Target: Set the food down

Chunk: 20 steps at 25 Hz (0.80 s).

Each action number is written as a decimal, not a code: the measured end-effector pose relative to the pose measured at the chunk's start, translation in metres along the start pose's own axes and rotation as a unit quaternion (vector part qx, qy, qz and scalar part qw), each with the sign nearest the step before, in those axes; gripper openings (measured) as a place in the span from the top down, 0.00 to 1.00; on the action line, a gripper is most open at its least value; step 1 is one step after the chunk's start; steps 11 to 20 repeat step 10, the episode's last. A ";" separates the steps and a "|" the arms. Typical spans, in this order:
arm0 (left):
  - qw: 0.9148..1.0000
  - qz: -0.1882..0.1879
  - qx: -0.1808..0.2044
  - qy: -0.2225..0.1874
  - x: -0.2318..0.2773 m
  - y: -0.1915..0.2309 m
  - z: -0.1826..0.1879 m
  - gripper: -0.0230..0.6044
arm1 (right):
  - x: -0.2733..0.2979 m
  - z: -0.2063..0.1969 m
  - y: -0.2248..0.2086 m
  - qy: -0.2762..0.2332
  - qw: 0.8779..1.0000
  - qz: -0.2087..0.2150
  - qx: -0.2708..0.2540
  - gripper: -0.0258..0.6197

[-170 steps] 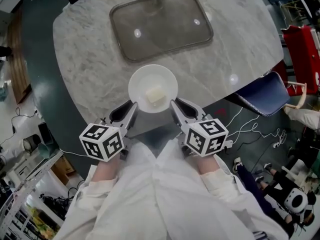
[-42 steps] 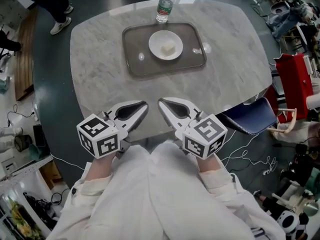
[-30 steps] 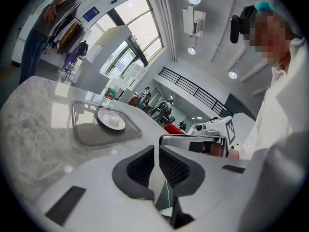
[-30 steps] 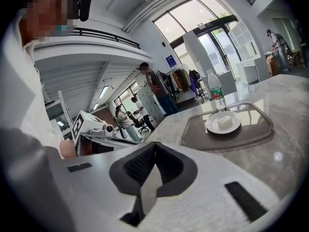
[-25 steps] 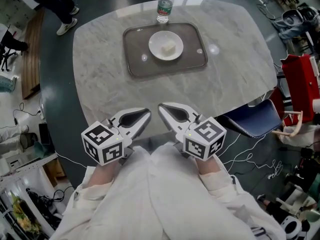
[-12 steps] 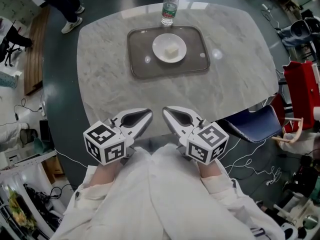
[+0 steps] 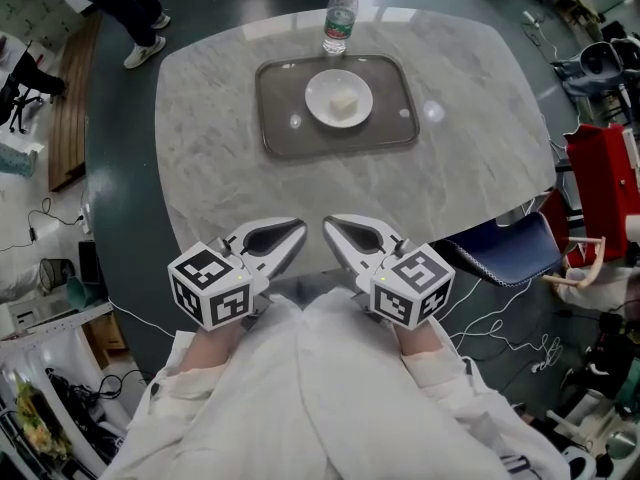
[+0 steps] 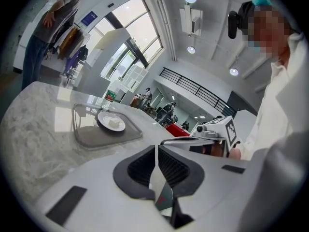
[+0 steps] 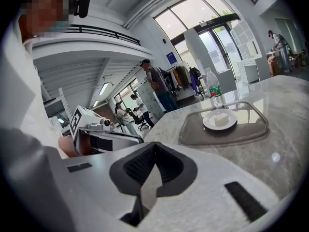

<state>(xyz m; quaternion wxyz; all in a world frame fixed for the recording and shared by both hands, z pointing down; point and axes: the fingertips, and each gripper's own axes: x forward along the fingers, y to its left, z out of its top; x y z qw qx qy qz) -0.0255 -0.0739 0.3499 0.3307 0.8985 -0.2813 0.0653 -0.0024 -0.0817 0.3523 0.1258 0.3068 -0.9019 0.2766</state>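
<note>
The left hand-held gripper (image 7: 288, 234) and the right hand-held gripper (image 7: 338, 230) sit side by side over the near edge of the tabletop (image 7: 450, 168), drawn in close to the person's body. Each gripper's own view shows its jaws brought together with nothing between them: the left pair leaves only a thin slit, and the right pair meets at the tips.

That is the change. Some seconds back the two grippers were carrying the plate (image 7: 339, 99) between them at the near edge, and the tray (image 7: 288, 133) lay bare. Now both have let go and come back, and over the last second or two they have hardly shifted.

Further out, the white plate rests inside the grey tray towards the far edge of the tabletop, well apart from both grippers. The food (image 7: 345, 101), a pale block, lies on the plate slightly right of its centre. A water bottle (image 7: 340, 16) stands upright just beyond the tray, at the far edge.

Judging by this, the food is already set down and released. The plate looks level and steady, so nothing appears left to do except hold clear of it
</note>
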 end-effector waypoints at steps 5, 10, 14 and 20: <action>1.000 -0.003 0.001 0.001 -0.001 -0.001 0.000 0.91 | 0.000 0.000 0.001 0.003 1.000 0.001 -0.001 0.96; 1.000 -0.006 0.003 0.005 -0.003 -0.003 0.000 0.91 | 0.001 0.000 0.006 0.007 1.000 0.001 -0.007 0.96; 1.000 -0.006 0.003 0.005 -0.003 -0.003 0.000 0.91 | 0.001 0.000 0.006 0.007 1.000 0.001 -0.007 0.96; 1.000 -0.006 0.003 0.005 -0.003 -0.003 0.000 0.91 | 0.001 0.000 0.006 0.007 1.000 0.001 -0.007 0.96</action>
